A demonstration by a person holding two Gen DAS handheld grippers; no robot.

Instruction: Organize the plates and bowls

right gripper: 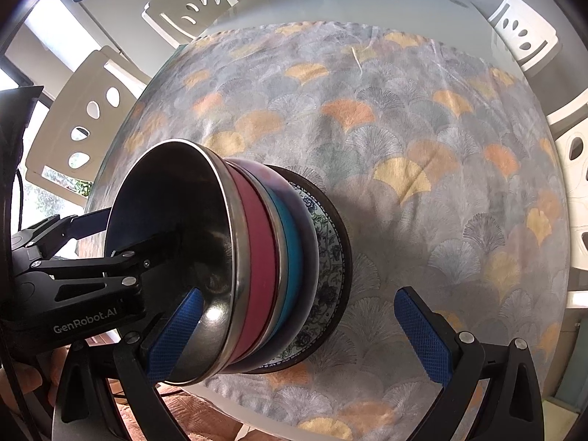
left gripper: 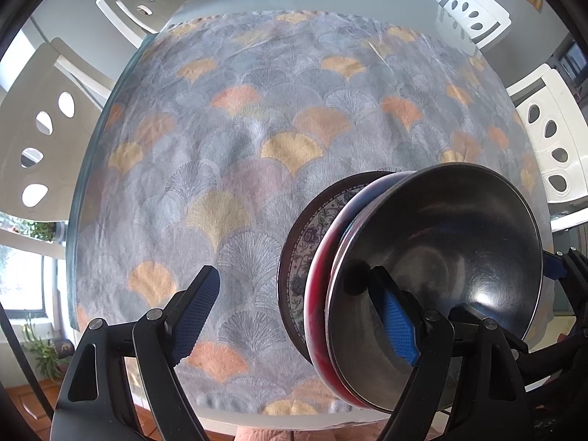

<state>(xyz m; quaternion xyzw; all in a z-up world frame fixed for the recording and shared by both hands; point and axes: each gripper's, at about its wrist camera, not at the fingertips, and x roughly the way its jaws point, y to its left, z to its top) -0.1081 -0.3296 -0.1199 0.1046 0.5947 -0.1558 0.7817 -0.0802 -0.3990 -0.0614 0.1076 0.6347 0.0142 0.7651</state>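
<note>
Both grippers, left [left gripper: 305, 316] and right [right gripper: 312, 334], have fingers apart. The stack [right gripper: 264, 268] looks heavy and slippery. Take it by the bottom plate [right gripper: 330, 257].

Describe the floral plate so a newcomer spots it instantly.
Start at the fan-patterned cloth on the table, then go to the dish stack near its front edge. The floral plate sits second from the bottom, below the bowls: it alone has a white rim with dark flowers.
</note>
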